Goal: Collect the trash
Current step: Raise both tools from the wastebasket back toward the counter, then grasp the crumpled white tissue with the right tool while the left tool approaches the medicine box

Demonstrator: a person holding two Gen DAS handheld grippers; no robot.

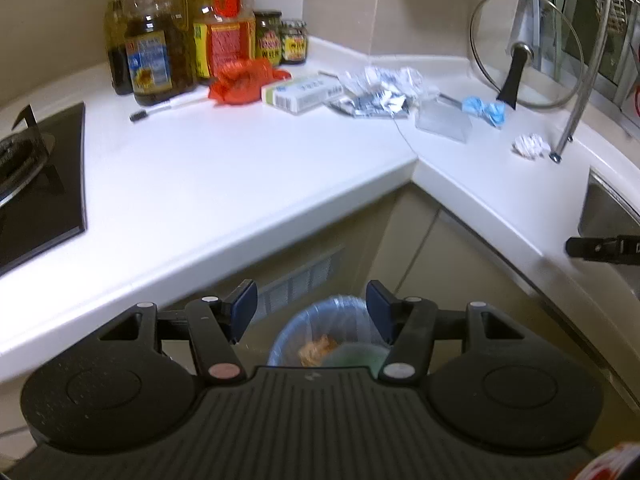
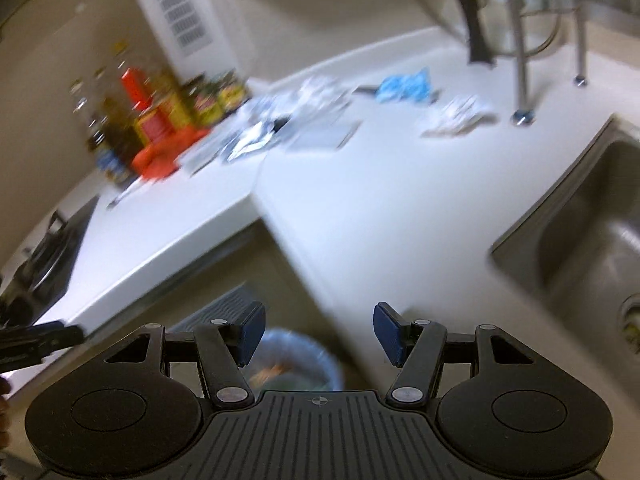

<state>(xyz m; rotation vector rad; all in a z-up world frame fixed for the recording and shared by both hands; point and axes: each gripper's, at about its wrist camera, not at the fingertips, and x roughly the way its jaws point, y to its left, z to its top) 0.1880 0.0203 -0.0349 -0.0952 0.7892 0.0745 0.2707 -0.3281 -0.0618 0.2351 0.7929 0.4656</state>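
Trash lies along the back of the white L-shaped counter (image 1: 224, 168): a red crumpled bag (image 1: 244, 80), a white carton (image 1: 304, 92), crushed silver foil (image 1: 376, 92), a blue wrapper (image 1: 486, 110) and a white paper ball (image 1: 530, 145). On the floor in the counter's corner stands a bin with a blue liner (image 1: 320, 332) and scraps inside. My left gripper (image 1: 312, 312) hangs open above the bin, empty. My right gripper (image 2: 319, 334) is open and empty too, over the counter edge beside the bin (image 2: 296, 360). The right wrist view is blurred.
Oil bottles and jars (image 1: 160, 48) crowd the back left corner. A black stove (image 1: 40, 184) is at the left, a steel sink (image 2: 580, 248) at the right. A glass pot lid (image 1: 524, 48) and a metal rack leg (image 1: 576, 92) stand by the wall. A thin brush (image 1: 168, 106) lies near the bottles.
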